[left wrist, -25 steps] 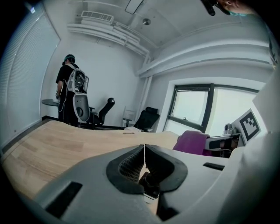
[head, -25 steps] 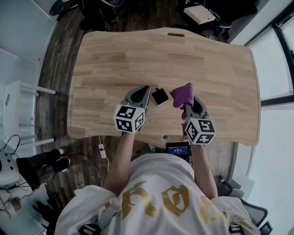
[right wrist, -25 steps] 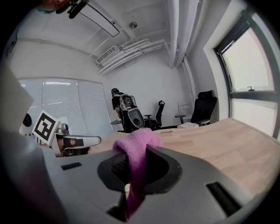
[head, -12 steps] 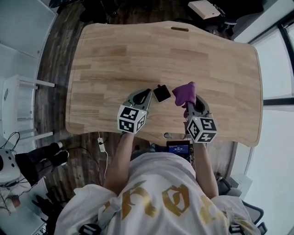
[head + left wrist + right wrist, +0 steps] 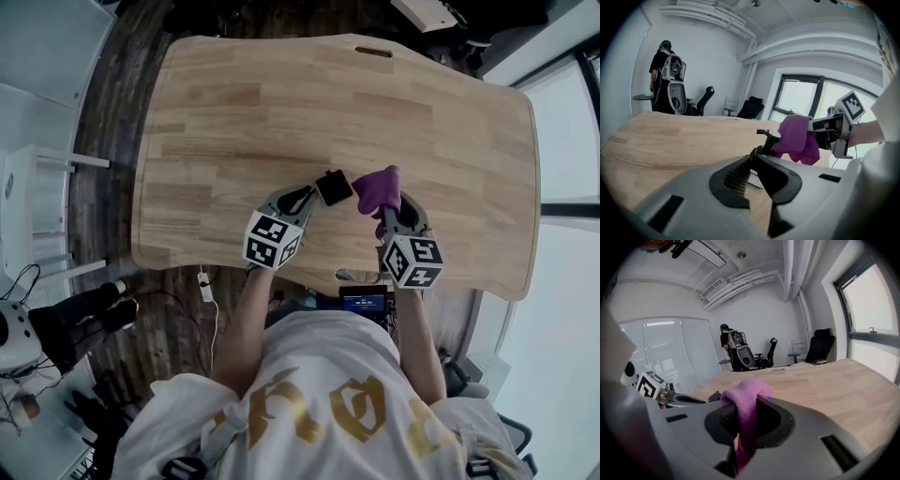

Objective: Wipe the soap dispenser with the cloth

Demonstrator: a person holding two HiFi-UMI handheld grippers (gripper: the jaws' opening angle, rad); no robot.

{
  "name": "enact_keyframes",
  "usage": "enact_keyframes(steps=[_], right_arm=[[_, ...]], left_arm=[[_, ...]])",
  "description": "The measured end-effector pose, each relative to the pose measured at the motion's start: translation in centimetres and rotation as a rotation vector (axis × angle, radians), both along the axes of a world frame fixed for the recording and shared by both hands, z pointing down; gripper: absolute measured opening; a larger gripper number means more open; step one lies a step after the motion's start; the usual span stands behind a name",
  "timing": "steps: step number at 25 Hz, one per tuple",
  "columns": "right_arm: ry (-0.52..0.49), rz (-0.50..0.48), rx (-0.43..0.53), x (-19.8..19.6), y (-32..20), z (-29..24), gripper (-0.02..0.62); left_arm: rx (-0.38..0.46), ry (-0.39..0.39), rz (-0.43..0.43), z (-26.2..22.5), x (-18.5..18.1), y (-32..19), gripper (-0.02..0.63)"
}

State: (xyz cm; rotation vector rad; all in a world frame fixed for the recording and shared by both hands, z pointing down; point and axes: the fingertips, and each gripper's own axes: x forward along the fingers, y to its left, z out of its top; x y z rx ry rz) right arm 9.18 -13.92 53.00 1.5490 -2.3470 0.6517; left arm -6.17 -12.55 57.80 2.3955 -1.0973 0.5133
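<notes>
Near table (image 5: 281,103) edge | left claw (image 5: 311,195) tilted down, clamped on soap dispenser (image 5: 333,187) | right claw (image 5: 382,214) pinching cloth (image 5: 377,190)

Wide tabletop (image 5: 328,103) open beyond the soap dispenser (image 5: 334,187).

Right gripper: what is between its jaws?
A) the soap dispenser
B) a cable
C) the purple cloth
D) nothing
C: in the right gripper view, the right gripper has its jaws closed on the purple cloth, which bulges out above them.
</notes>
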Motion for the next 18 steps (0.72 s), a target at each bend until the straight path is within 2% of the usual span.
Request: enact_keyframes(steps=[4, 6, 9, 11, 18], right_arm=[[0.004, 0.003, -0.017, 0.1, -0.1, 0.7, 0.034], [0.004, 0.003, -0.022, 0.0, -0.2, 0.8, 0.034], [0.0, 0.003, -0.032, 0.1, -0.2, 1.1, 0.034], [-0.006, 0.006, -0.04, 0.1, -0.2, 1.4, 0.034], [-0.036, 0.036, -0.064, 0.5, -0.9, 1.9, 0.034]], left_arm=[[-0.014, -0.005, 0.05, 1.1, 0.5, 0.6, 0.038], [-0.029, 0.008, 0.074, 1.6, 0.8, 0.8, 0.087], [-0.048, 0.02, 0.122, 2.7, 1.7, 1.1, 0.245], [-0.035, -0.022, 0.156, 3.5, 2.1, 1.2, 0.311], [-0.028, -0.064, 0.163, 5.1, 2.8, 0.2, 0.341]])
